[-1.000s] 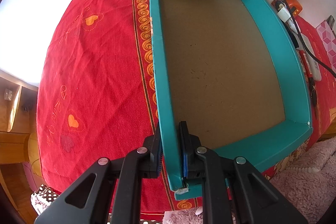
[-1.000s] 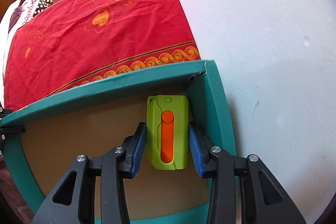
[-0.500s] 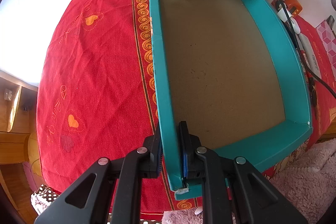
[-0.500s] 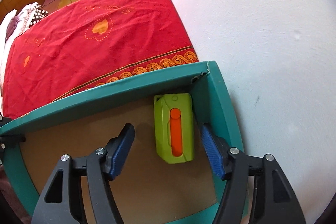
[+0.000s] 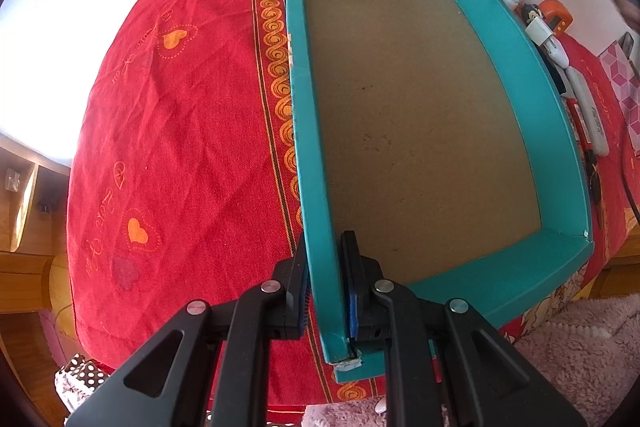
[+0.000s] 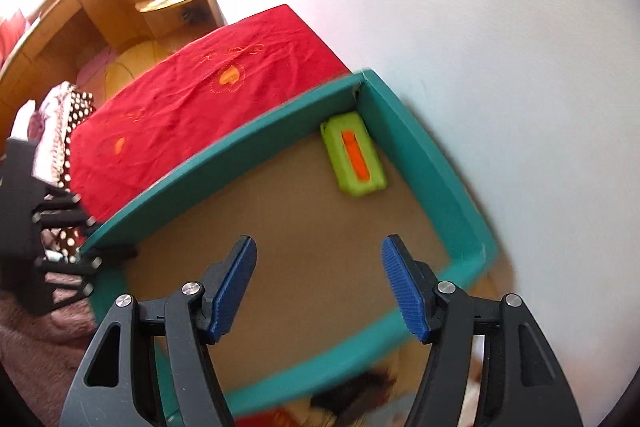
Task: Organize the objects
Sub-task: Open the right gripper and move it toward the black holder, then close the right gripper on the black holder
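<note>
A teal tray (image 5: 532, 99) with a brown cardboard floor sits on a red cloth (image 5: 180, 131). The left gripper (image 5: 325, 291) is clamped on the tray's near-left wall – one blue pad outside, one inside, both pressed to the wall. The right gripper (image 6: 316, 287) hangs above the tray floor with its jaws spread wide, holding and touching nothing. A green cutter (image 6: 354, 158) with an orange slider lies flat in the tray's far corner, beside the white wall (image 6: 500, 47) – well apart from both grippers. Beyond the tray's right wall, small items lie in a row on the cloth, too small to tell apart.
</note>
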`<action>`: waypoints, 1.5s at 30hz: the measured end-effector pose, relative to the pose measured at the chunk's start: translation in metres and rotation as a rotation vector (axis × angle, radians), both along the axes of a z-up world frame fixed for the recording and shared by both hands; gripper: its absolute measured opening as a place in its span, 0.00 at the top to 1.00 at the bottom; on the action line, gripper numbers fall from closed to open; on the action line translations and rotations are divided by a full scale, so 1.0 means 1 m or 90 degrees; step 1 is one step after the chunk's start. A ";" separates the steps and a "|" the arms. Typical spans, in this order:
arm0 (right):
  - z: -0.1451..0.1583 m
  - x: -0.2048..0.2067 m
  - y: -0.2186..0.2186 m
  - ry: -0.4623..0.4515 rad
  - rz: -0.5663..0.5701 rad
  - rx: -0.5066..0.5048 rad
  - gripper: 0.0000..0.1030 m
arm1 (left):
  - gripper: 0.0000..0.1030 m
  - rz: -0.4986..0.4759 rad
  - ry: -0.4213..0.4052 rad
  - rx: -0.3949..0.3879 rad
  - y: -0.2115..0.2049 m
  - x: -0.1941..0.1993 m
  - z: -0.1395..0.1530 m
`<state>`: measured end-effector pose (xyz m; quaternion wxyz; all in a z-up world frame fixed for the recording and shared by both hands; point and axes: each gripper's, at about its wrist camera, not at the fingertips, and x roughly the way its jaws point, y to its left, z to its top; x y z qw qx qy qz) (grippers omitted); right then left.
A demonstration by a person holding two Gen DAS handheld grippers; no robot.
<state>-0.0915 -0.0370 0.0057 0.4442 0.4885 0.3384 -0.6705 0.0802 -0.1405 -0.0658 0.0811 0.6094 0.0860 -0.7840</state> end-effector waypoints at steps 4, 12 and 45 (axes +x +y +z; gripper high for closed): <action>0.009 0.013 0.041 0.003 -0.064 0.013 0.35 | 0.88 -0.001 0.002 0.000 0.003 -0.002 0.000; -0.010 0.028 0.121 -0.008 -0.197 0.069 0.35 | 0.87 -0.008 0.003 0.001 0.009 -0.006 -0.001; -0.071 0.021 0.143 0.016 -0.331 0.045 0.36 | 0.87 0.000 0.007 0.000 0.019 -0.011 -0.001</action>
